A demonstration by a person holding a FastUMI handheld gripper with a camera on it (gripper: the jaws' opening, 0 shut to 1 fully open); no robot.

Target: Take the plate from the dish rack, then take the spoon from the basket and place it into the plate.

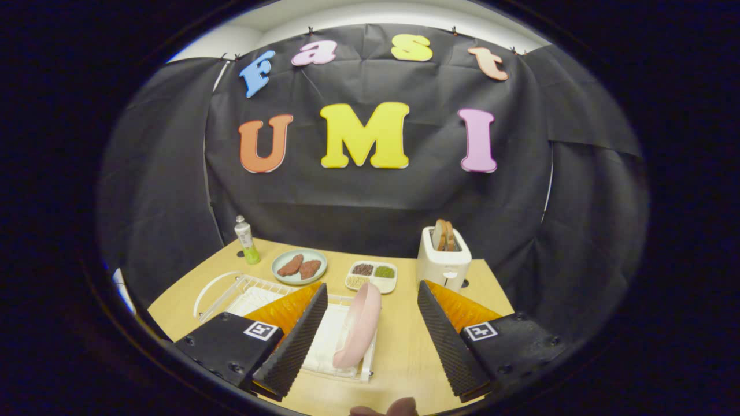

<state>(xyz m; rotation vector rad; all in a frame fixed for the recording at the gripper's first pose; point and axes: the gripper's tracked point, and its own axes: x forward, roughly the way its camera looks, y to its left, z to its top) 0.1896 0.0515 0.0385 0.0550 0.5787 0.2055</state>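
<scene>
1. Black cloth walls close off the booth on three sides around a light wooden table (404, 346).
2. Fingers: the gripper (370, 338) stands wide apart and empty, aimed down over the near part of the table. Nothing is touched by either finger.
3. Task item: the pink plate (359, 326) stands on edge in the white dish rack (243, 289), between the fingers and nearer the left one. It leans slightly, at the rack's right end.
4. Handling, as judged: the plate looks stiff, light and smooth, so likely slippery. The upper rim is exposed and appears the best place to pinch, one finger on each face. A lift straight up should clear the rack wires; a sideways pull could snag them.
5. Beyond the fingers: a grey-green plate holding two brown pieces (299, 266), a divided tray of grains (372, 275) and a white toaster with bread (443, 260). A green bottle (246, 240) stands near the far left corner.
6. Obstructions: none lies between fingers and plate. The toaster sits just beyond the right finger.
7. Spoon and basket: cannot be made out.
8. A fingertip (399, 407) shows at the near edge.
</scene>
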